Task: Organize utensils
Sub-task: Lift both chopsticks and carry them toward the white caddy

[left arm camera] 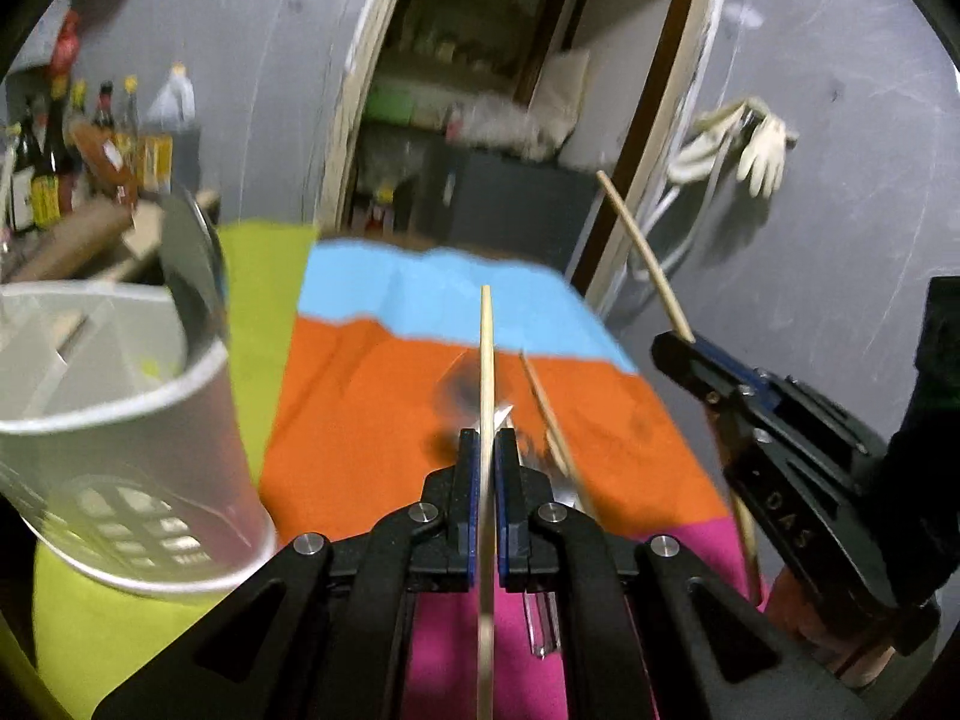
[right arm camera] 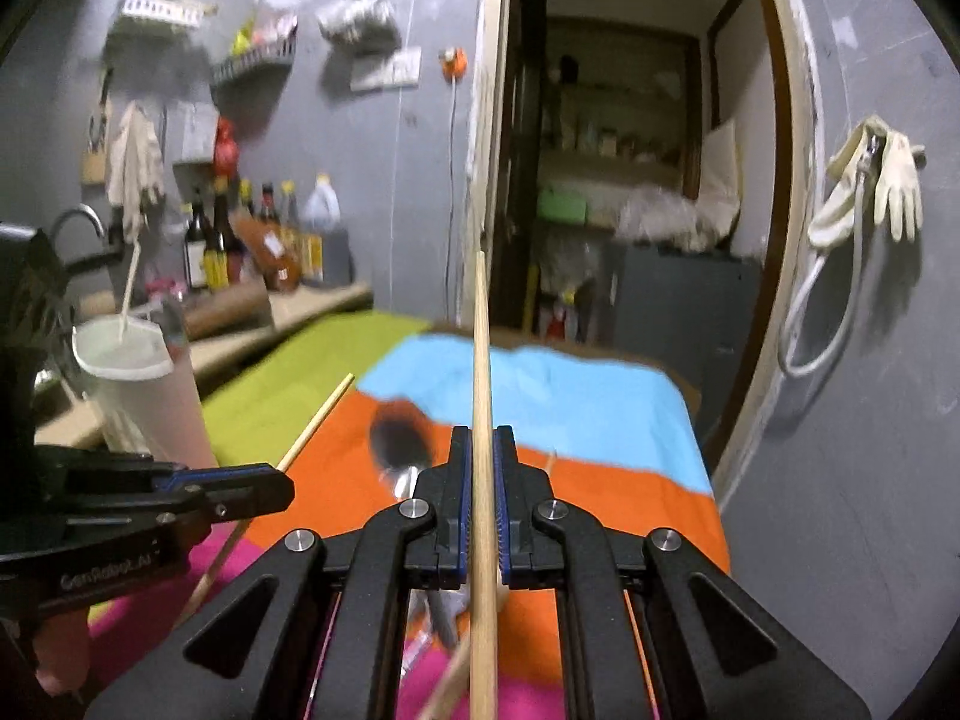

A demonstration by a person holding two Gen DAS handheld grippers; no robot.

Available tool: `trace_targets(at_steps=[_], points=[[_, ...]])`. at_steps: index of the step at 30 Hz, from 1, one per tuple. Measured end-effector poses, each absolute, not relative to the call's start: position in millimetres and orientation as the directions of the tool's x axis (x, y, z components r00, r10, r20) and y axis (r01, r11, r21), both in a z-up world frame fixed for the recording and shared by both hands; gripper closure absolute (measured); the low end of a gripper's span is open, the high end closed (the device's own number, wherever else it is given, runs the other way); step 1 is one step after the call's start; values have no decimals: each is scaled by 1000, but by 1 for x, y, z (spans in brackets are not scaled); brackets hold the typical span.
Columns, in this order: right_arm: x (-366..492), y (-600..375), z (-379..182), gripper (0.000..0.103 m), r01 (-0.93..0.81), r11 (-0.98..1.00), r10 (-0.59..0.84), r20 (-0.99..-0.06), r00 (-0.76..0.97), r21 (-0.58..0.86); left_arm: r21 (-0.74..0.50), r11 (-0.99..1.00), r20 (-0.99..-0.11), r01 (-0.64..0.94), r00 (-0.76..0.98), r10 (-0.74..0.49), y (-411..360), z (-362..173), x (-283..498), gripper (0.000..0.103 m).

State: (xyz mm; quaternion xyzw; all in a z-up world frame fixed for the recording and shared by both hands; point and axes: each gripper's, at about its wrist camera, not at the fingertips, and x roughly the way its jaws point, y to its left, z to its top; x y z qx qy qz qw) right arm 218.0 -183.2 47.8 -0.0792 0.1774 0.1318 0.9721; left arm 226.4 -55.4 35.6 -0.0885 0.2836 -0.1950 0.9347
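Chopsticks fill the nearest part of both wrist views. At the bottom centre of the left wrist frame, the left hand-held gripper (left arm camera: 486, 438) is clamped on a pale wooden chopstick (left arm camera: 486, 360) that runs straight up the middle of the picture between the blue pads. At the bottom centre of the right wrist frame, the right hand-held gripper (right arm camera: 482, 438) is pinched on a second chopstick (right arm camera: 480, 348), which also stands nearly vertical in the frame, its tip reaching up across the door frame.

Each tool shows in the other's camera: the right one at the right edge of the left view, the left one at the lower left of the right view, both with their sticks angled upward.

Just beyond the fingertips lies a dark-bowled spoon (right arm camera: 399, 438) on the orange band of a striped cloth (left arm camera: 372, 408) covering the surface, and another loose chopstick (left arm camera: 552, 420) lies just to its right. At the left of the left frame stands a white utensil holder (left arm camera: 126, 420), on the green stripe.

Farther back, bottles (right arm camera: 240, 240) line a shelf at the left, and pale gloves (right arm camera: 888, 180) hang on the grey wall at the right.
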Motion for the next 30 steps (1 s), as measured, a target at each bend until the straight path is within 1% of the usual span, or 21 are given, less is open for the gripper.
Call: trace_targets(at_steps=[2, 4, 7, 12, 14, 18, 24, 30], points=[[215, -182, 53, 98, -291, 953, 248, -337, 908, -84, -267, 909, -441, 319, 798, -410, -52, 45, 218, 100], [212, -183, 61, 98, -332, 943, 313, -278, 908, -24, -270, 906, -385, 327, 826, -412, -47, 56, 211, 100], [207, -180, 72, 98, -366, 930, 364, -197, 910, 28, -273, 903, -314, 331, 857, -409, -37, 72, 206, 100], [205, -168, 93, 98, -424, 898, 434, -80, 897, 116, -284, 904, -217, 321, 897, -386, -8, 100, 201, 100], [207, -159, 100, 98, -445, 885, 455, -47, 889, 139, -285, 909, -183, 303, 914, -362, 6, 110, 202, 100], [217, -138, 112, 98, -480, 854, 489, 6, 872, 202, -296, 916, -138, 270, 937, -321, 38, 128, 208, 100], [230, -97, 125, 98, -512, 825, 508, 82, 857, 239, -283, 939, -91, 195, 969, -228, 92, 144, 215, 100], [247, -67, 121, 98, -532, 789, 523, 118, 844, 308, -359, 926, -54, 118, 988, -147, 151, 138, 225, 100]])
